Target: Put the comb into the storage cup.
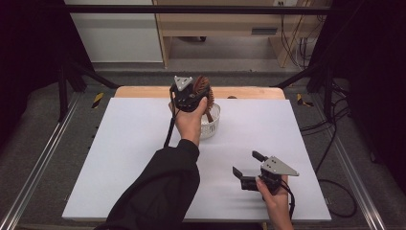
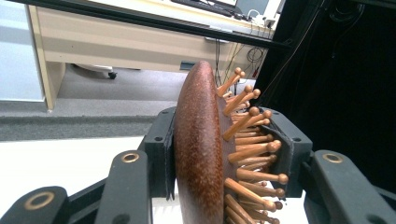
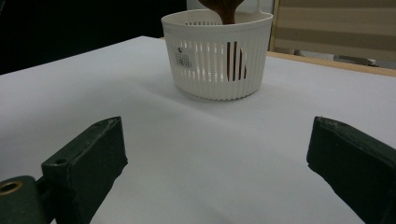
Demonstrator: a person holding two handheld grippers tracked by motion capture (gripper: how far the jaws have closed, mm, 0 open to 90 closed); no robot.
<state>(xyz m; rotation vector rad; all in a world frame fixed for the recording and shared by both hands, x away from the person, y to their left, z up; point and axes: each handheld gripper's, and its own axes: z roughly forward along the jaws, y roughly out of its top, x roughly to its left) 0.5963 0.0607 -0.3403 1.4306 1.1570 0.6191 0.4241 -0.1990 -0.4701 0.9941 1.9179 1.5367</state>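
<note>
A brown wooden hairbrush (image 1: 201, 85) with round-tipped wooden pins is held up over the white slatted basket (image 1: 213, 122) at the back middle of the table. My left gripper (image 1: 190, 96) is shut on the brush head (image 2: 198, 154): one pad lies on its smooth back, the other on the pin side. The brush handle (image 3: 224, 6) reaches down into the basket (image 3: 217, 60). Near the table's front right, my right gripper (image 1: 247, 164) stands open just above the white surface, jaws wide apart with nothing between them (image 3: 217, 154), facing the basket.
The white board (image 1: 143, 143) covers a wooden table whose edge (image 1: 249, 92) shows behind it. Black frame posts and metal rails run along both sides. Cables (image 1: 335, 143) lie on the floor at the right. A desk stands beyond the table.
</note>
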